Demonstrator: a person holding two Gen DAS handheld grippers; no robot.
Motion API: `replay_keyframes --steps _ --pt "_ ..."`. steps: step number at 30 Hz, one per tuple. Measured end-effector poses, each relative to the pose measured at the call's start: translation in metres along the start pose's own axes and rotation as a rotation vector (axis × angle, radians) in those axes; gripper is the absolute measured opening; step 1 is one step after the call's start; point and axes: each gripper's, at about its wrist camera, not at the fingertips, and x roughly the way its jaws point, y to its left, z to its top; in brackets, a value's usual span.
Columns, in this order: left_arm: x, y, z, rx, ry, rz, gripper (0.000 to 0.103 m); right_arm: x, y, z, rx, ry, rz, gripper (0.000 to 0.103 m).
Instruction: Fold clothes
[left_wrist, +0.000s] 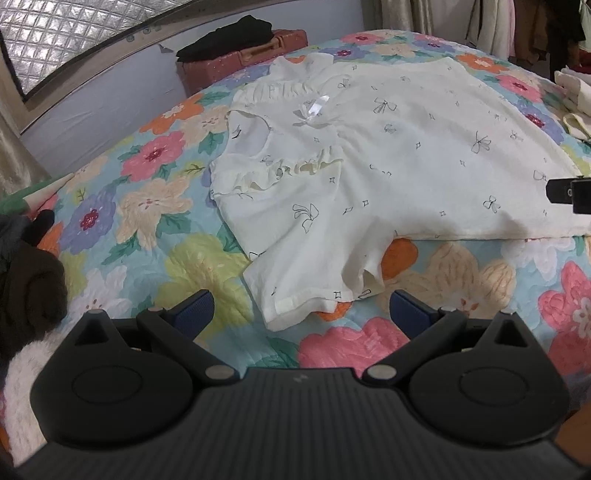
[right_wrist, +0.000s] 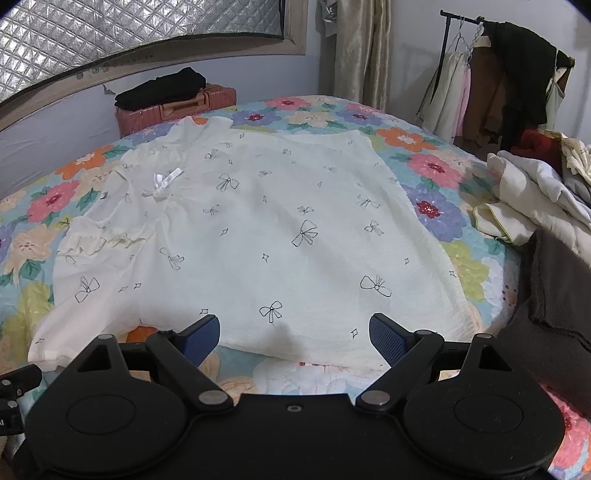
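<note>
Writing is nowhere readable: the small mark on the left gripper's (left_wrist: 302, 308) body is too blurred to make out, and the blouse (left_wrist: 388, 158) carries only drawn black bows and little diamonds. A white ribbon bow (left_wrist: 312, 109) sits near its collar, with a ruffle (left_wrist: 295, 168) below it.

The blouse lies spread flat on a flowered bedspread (left_wrist: 147, 206), collar toward the far left. In the left wrist view its right edge runs out of frame, and a black part there, perhaps the other gripper, covers a bit of the hem. A dark furry thing at the left edge is cut off and cannot be identified.

The left gripper stands wide open and empty, its blue pads (left_wrist: 195, 312) apart on either side of the near sleeve (left_wrist: 314, 280), whose cuff lies just ahead and between them.

The right gripper (right_wrist: 294, 334) is also spread open, holding nothing, with the blouse's near edge directly between and just beyond its pads (right_wrist: 388, 338).

A pink suitcase (right_wrist: 177, 107) with dark cloth on top sits past the bed; heaped clothes (right_wrist: 532, 192) lie at right, partly hidden.
</note>
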Motion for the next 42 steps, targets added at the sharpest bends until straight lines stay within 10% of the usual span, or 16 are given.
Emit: replay_keyframes --steps 19,26,36,39,41,42 --pt "0.081 0.101 0.046 -0.156 0.116 -0.112 0.102 0.059 0.026 -0.01 0.145 0.049 0.368 0.091" --pt "0.118 0.107 0.048 -0.142 0.125 -0.273 0.079 0.099 0.059 -0.024 0.195 0.137 0.542 0.091" --pt "0.152 0.111 0.028 -0.275 0.239 -0.411 0.092 0.13 0.1 -0.039 0.218 0.164 0.63 0.092" --pt "0.154 0.103 0.029 -0.261 0.241 -0.408 0.097 0.125 0.109 -0.042 0.146 0.11 0.631 0.061" --pt "0.15 0.095 0.029 -0.213 0.213 -0.387 0.072 0.124 0.108 -0.041 0.12 0.112 0.645 0.031" --pt "0.147 0.09 0.029 -0.182 0.199 -0.373 0.009 0.123 0.106 -0.041 0.113 0.11 0.641 0.019"
